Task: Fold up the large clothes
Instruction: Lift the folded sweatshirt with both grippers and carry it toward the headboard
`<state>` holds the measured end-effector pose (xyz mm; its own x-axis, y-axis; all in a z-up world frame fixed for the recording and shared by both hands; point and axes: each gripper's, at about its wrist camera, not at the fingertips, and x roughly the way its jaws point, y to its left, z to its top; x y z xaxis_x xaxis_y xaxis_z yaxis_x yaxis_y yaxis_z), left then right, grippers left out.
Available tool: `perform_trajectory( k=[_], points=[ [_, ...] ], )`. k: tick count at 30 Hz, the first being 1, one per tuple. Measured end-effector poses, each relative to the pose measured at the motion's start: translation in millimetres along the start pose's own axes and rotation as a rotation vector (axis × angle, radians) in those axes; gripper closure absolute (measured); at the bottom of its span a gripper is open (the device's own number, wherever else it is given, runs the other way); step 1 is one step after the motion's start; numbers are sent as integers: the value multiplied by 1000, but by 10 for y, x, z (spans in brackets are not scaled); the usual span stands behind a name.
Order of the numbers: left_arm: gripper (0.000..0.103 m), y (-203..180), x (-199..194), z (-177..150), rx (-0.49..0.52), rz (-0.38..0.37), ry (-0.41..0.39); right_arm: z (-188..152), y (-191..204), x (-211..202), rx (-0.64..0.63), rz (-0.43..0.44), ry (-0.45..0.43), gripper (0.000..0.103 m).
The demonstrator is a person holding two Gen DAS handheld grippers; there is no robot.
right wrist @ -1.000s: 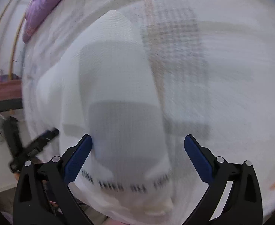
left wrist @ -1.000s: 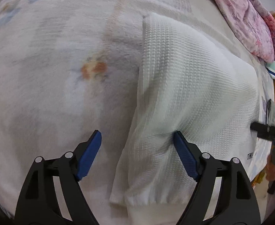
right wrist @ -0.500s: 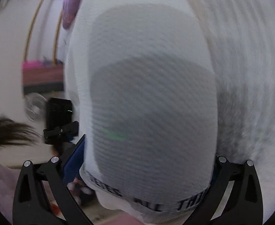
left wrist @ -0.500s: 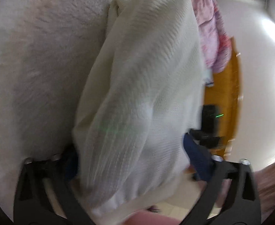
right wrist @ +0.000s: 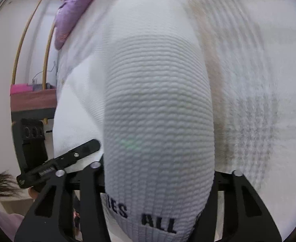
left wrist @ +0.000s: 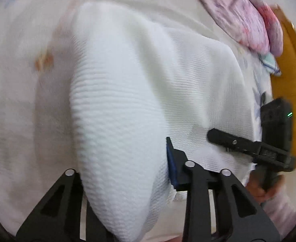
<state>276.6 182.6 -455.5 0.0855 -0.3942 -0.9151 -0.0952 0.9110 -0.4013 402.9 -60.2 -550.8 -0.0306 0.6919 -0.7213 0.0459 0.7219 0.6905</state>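
A white waffle-knit sweater point(left wrist: 148, 84) lies on a pale fleece bed cover point(left wrist: 16, 80). My left gripper point(left wrist: 125, 161) is shut on a thick bunch of the sweater's near edge, which bulges up between the fingers. My right gripper point(right wrist: 158, 173) is shut on the other end of the sweater point(right wrist: 158, 104), near a hem with dark printed letters point(right wrist: 158, 221). The cloth hides both grippers' fingertips. The right gripper also shows in the left wrist view point(left wrist: 238, 143), at the sweater's right edge. The left gripper shows in the right wrist view point(right wrist: 67, 159).
A pink quilt point(left wrist: 246, 14) is bunched at the bed's far right corner, purple in the right wrist view point(right wrist: 73, 10). An orange wooden board point(left wrist: 291, 76) stands beyond the bed. A dark desk point(right wrist: 32, 100) and pale wall lie off the bed's left side.
Both grippers were open over the flat sweater a second ago. They have closed on its near edge and raised it, so the cloth bulges up in front of both cameras.
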Motion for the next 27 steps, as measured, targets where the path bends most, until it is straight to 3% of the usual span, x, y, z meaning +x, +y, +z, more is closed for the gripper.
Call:
perform_trajectory(
  k=[8, 13, 27],
  points=[
    [73, -314, -718, -22, 8, 37, -52, -296, 678, -409, -46, 21, -16, 67],
    [73, -409, -1396, -357, 39, 30, -71, -542, 1074, -861, -71, 18, -56, 67],
    [73, -1779, -2564, -1052, 237, 11, -154, -1402, 1523, -2405, -130, 11, -198, 67]
  ],
)
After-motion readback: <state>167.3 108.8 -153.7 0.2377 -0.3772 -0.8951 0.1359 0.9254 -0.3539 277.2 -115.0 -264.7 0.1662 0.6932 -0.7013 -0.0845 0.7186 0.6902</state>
